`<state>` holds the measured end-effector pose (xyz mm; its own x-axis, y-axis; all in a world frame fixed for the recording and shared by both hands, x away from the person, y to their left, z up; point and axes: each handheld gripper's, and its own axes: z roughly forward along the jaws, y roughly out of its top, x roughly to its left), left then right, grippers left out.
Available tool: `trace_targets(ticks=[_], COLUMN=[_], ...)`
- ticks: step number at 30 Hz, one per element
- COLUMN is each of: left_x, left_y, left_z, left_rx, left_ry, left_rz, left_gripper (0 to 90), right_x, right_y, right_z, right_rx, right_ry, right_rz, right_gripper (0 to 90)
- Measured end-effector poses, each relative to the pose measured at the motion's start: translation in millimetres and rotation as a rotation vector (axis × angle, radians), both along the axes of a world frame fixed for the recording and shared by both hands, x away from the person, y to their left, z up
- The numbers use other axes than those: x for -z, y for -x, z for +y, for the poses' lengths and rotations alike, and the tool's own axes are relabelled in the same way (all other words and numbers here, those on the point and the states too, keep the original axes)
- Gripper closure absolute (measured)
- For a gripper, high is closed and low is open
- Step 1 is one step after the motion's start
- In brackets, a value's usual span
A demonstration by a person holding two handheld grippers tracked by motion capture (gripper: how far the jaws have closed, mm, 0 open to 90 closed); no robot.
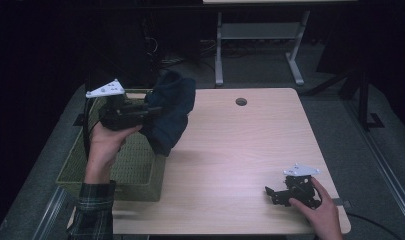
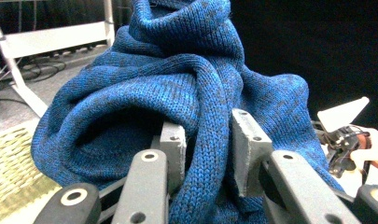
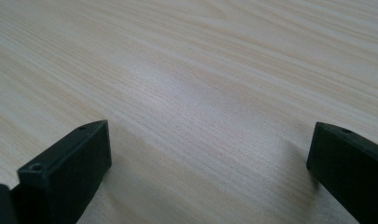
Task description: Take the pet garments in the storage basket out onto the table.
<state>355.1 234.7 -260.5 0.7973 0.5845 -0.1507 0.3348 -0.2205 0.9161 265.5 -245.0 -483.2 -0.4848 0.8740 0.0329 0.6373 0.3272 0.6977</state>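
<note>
Your left gripper sits in the upper left of the high view, raised off the table and pointing toward frame centre. Its jaws are clamped on a fold of the blue knitted sweater. In the left gripper view a thick roll of knit runs between the two grey pads, both pressing into it, and the rest of the garment bunches up above and in front.

In the high view the sweater hangs from that grip, straddling the right rim of the green wicker basket, which stands at the table's left edge. The lower tail of the cloth droops toward the basket's right wall; whether it touches the wall or the tabletop I cannot tell. The pinch is on a bunched roll rather than a single layer, likely so the loose knit does not slide out while the whole weight dangles.

Your right gripper rests low at the lower right of the high view, well apart from the sweater. In the right gripper view its black jaws stand wide apart over bare wood, nothing between them. It looks parked there to stay clear of the hanging cloth and ready to take a second hold.

Judgement: the garment is mid-transfer at the basket's edge; direction cannot be read.
</note>
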Motion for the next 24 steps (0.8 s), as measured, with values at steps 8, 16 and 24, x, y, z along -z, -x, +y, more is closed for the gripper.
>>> trace_targets(ticks=[8,16,24], left_x=[4.2,9.2,17.5], left_y=[-3.4,-6.9,-11.0], left_z=[-23.2,-50.9,-72.9], left_rx=[0.041,0.089,0.116], left_ry=[-0.012,-0.027,-0.046], left_rz=[0.008,0.011,0.021], left_gripper=[68.6,68.6,68.6], right_x=[0.0,-0.1,0.0], right_y=[0.0,0.1,0.0], right_z=[-0.1,0.0,-0.1], right_rx=[0.000,0.000,-0.001], right_ry=[0.001,0.000,0.001], right_rz=[0.000,0.000,-0.002], right_gripper=[0.0,0.0,0.0])
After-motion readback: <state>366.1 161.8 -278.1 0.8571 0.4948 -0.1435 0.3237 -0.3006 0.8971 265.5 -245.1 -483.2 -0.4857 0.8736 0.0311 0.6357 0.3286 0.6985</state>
